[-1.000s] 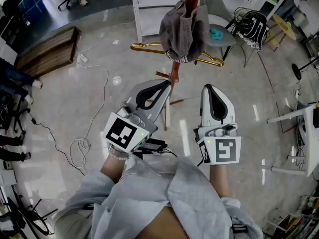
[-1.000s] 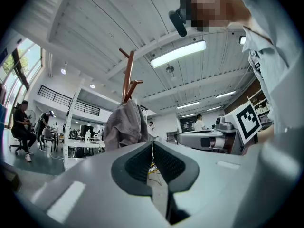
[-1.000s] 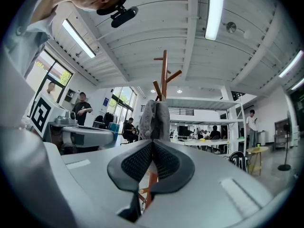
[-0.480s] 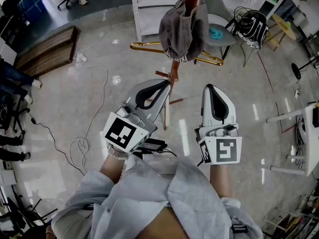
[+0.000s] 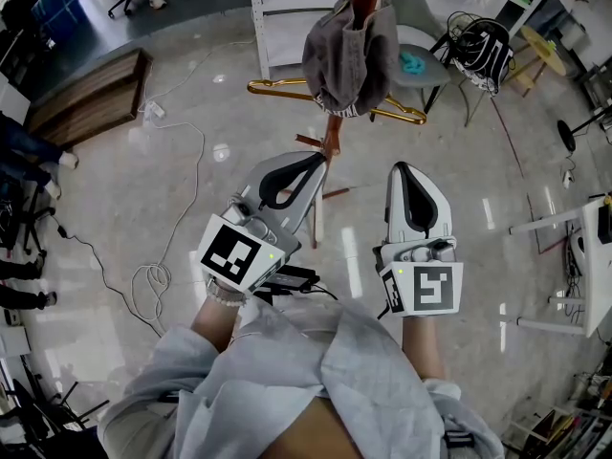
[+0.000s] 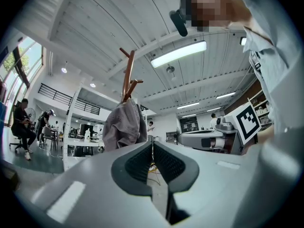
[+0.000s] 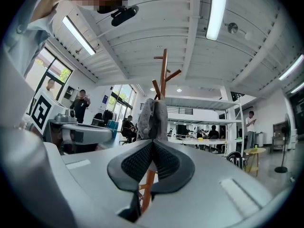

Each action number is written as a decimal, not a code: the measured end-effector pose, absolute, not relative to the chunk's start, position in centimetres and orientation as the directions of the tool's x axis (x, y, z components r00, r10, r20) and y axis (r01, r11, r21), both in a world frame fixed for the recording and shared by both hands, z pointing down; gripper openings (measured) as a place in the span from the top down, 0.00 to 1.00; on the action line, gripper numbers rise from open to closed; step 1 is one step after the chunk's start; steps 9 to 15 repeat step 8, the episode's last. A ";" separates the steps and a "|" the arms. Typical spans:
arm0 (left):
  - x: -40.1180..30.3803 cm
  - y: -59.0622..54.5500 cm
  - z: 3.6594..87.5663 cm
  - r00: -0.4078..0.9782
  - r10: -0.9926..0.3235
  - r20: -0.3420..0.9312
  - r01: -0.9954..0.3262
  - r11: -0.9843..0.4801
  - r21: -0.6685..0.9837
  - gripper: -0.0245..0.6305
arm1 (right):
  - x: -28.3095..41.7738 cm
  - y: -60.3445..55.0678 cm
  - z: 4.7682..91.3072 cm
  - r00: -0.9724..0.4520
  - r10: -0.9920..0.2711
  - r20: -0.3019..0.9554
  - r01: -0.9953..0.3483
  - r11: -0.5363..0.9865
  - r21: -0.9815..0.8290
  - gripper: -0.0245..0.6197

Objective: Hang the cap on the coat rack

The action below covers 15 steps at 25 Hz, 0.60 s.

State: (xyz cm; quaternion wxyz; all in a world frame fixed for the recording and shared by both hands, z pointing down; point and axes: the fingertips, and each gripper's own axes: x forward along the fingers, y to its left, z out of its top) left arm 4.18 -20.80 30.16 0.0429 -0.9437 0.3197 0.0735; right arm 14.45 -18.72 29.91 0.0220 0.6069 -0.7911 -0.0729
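A grey cap (image 5: 350,55) hangs on the wooden coat rack (image 5: 331,142) ahead of me; it also shows as the cap (image 6: 124,127) on the rack (image 6: 127,75) in the left gripper view and as the cap (image 7: 153,119) on the rack (image 7: 163,72) in the right gripper view. My left gripper (image 5: 318,160) is held low, short of the rack's pole, jaws shut and empty. My right gripper (image 5: 401,168) is level with it to the right, also shut on nothing. Neither touches the cap.
A gold hanger (image 5: 287,89) sits on the rack under the cap. A white shelf unit (image 5: 287,17) and a chair (image 5: 421,65) stand behind it. Cables (image 5: 153,275) trail across the floor at left; a wooden bench (image 5: 91,98) and white tables (image 5: 564,223) flank the area.
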 end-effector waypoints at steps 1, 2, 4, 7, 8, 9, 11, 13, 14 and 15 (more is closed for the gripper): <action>4.1 -20.8 30.2 0.784 -0.598 -0.165 -0.611 -0.791 -0.034 0.94 | 14.4 -18.7 29.9 -0.263 -0.963 -0.052 -0.957 0.253 0.143 0.95; 4.1 -20.7 30.2 0.783 -0.600 -0.163 -0.612 -0.790 -0.033 0.94 | 14.3 -18.7 30.0 -0.263 -0.963 -0.051 -0.957 0.254 0.143 0.95; 4.0 -20.7 30.2 0.781 -0.605 -0.158 -0.616 -0.787 -0.030 0.94 | 14.2 -18.6 30.0 -0.265 -0.963 -0.050 -0.956 0.256 0.144 0.95; 4.0 -20.6 30.1 0.780 -0.605 -0.160 -0.616 -0.787 -0.029 0.94 | 14.2 -18.5 30.0 -0.268 -0.962 -0.051 -0.955 0.259 0.145 0.95; 4.0 -20.5 30.1 0.780 -0.604 -0.163 -0.615 -0.788 -0.030 0.94 | 14.2 -18.4 29.9 -0.269 -0.962 -0.051 -0.955 0.259 0.145 0.95; 4.0 -20.5 30.1 0.780 -0.604 -0.163 -0.615 -0.788 -0.030 0.94 | 14.2 -18.4 29.9 -0.269 -0.962 -0.051 -0.955 0.259 0.145 0.95; 4.0 -20.5 30.1 0.780 -0.604 -0.163 -0.615 -0.788 -0.030 0.94 | 14.2 -18.4 29.9 -0.269 -0.962 -0.051 -0.955 0.259 0.145 0.95; 4.0 -20.5 30.1 0.780 -0.604 -0.163 -0.615 -0.788 -0.030 0.94 | 14.2 -18.4 29.9 -0.269 -0.962 -0.051 -0.955 0.259 0.145 0.95; 4.0 -20.5 30.1 0.780 -0.604 -0.163 -0.615 -0.788 -0.030 0.94 | 14.2 -18.4 29.9 -0.269 -0.962 -0.051 -0.955 0.259 0.145 0.95; 4.0 -20.5 30.1 0.780 -0.604 -0.163 -0.615 -0.788 -0.030 0.94 | 14.2 -18.4 29.9 -0.269 -0.962 -0.051 -0.955 0.259 0.145 0.95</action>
